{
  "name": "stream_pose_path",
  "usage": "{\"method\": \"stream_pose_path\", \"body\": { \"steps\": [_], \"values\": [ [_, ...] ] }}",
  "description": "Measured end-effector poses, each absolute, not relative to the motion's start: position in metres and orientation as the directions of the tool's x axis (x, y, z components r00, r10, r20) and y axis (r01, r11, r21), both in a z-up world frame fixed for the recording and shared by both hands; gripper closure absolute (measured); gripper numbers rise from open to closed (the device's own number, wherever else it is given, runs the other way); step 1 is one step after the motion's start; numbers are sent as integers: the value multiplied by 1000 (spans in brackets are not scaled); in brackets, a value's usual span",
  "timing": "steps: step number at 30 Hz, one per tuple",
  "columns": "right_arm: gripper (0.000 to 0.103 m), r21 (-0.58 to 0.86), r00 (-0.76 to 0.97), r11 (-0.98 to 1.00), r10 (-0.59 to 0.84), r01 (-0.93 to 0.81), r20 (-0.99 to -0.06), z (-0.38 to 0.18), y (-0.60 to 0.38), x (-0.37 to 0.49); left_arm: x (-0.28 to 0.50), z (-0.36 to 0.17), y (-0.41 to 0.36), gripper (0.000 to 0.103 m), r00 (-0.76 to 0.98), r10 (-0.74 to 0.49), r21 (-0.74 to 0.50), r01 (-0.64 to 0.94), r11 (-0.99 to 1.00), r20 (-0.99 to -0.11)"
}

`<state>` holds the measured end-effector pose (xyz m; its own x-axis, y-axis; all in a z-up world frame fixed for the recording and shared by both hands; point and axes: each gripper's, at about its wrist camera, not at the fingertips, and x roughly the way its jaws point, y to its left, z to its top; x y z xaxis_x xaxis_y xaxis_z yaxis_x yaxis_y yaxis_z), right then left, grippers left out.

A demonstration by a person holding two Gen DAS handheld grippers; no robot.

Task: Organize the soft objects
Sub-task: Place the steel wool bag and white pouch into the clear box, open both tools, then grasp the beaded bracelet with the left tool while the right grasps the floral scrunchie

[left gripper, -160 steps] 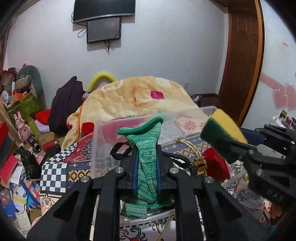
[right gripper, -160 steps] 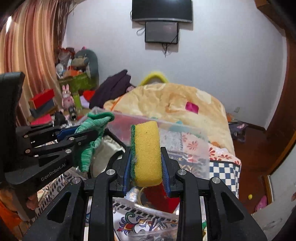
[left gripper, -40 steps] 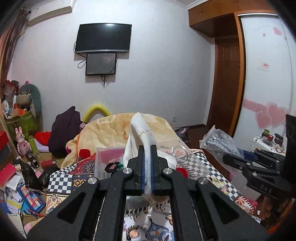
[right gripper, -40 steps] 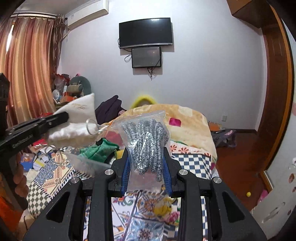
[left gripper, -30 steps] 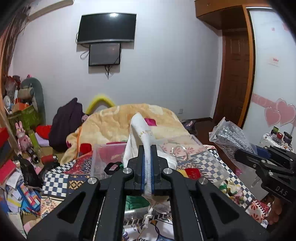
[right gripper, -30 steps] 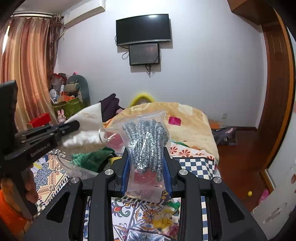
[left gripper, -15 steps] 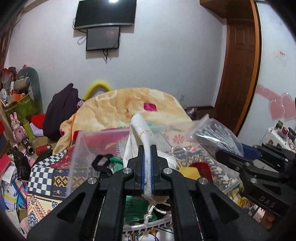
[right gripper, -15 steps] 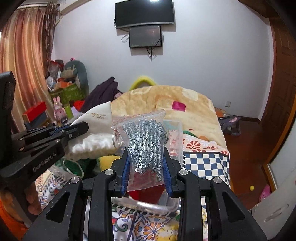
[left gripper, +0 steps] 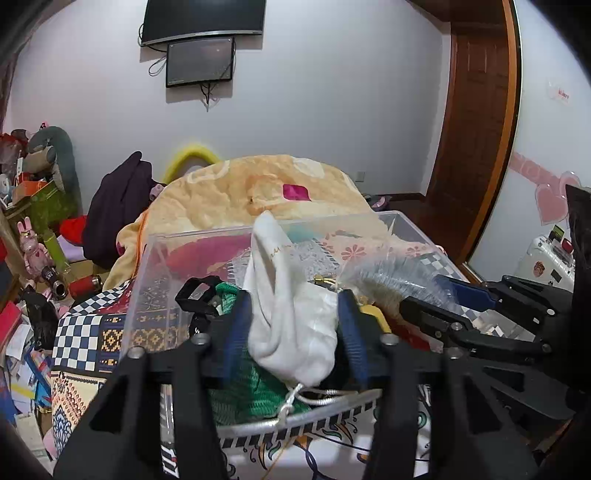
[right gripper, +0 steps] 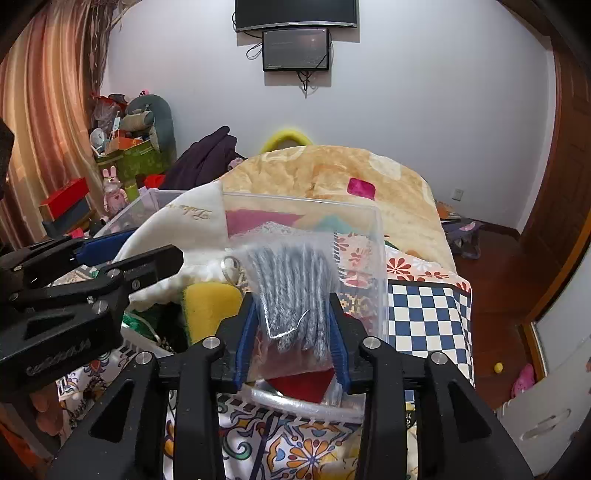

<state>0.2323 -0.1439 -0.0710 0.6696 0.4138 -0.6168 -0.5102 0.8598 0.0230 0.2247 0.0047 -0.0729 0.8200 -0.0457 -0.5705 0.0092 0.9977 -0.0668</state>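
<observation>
A clear plastic bin (left gripper: 192, 236) stands on the patterned bed cover. My left gripper (left gripper: 293, 321) is open over the bin, and the white drawstring pouch (left gripper: 291, 317) sits loose between its spread fingers. My right gripper (right gripper: 291, 332) has also spread its fingers, with the clear bag of grey knit gloves (right gripper: 291, 291) standing between them inside the bin (right gripper: 376, 258). A green knit cloth (left gripper: 255, 391), a yellow sponge (right gripper: 208, 306) and a red piece (right gripper: 299, 384) lie in the bin. The left gripper shows in the right wrist view (right gripper: 110, 266).
A beige blanket (left gripper: 266, 192) is heaped behind the bin. Toys, boxes and clutter (left gripper: 33, 236) fill the left side. A wooden door (left gripper: 476, 140) stands at the right, and a television (left gripper: 203, 18) hangs on the far wall.
Both grippers have dropped lower into the bin and opened their fingers, letting go of the white pouch and the glove bag. Earlier they placed the green cloth and the sponge.
</observation>
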Motion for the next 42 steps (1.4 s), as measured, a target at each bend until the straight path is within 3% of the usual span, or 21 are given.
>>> {"method": "stream_pose_path", "body": {
  "steps": [6,10,15,19,25,30,42],
  "values": [
    [59,14,681,853,426,-522,-596,-59,-149,222,210,-61,6,51,824,-66,-72,30,997,-562],
    [45,-9,711,852,430,-523,-557,-47,-153,208,192,-47,7,41,848,-65,-72,32,997,-526],
    [44,-12,733,850,448,-527,-512,-33,-162,193,166,-28,6,37,874,-65,-55,44,998,-481],
    [32,-10,758,858,448,-513,-474,-26,-174,181,147,-22,6,25,888,-58,-39,45,998,-457],
    [31,-6,783,877,426,-481,-452,-28,-193,169,128,-33,6,13,884,-46,-24,39,999,-466],
    [23,3,793,903,379,-430,-477,-46,-204,172,122,-59,12,13,856,-50,-41,34,999,-515],
    [22,38,698,926,309,-375,-646,-111,-221,201,119,-127,34,13,743,-97,-145,0,989,-662]
  ]
}}
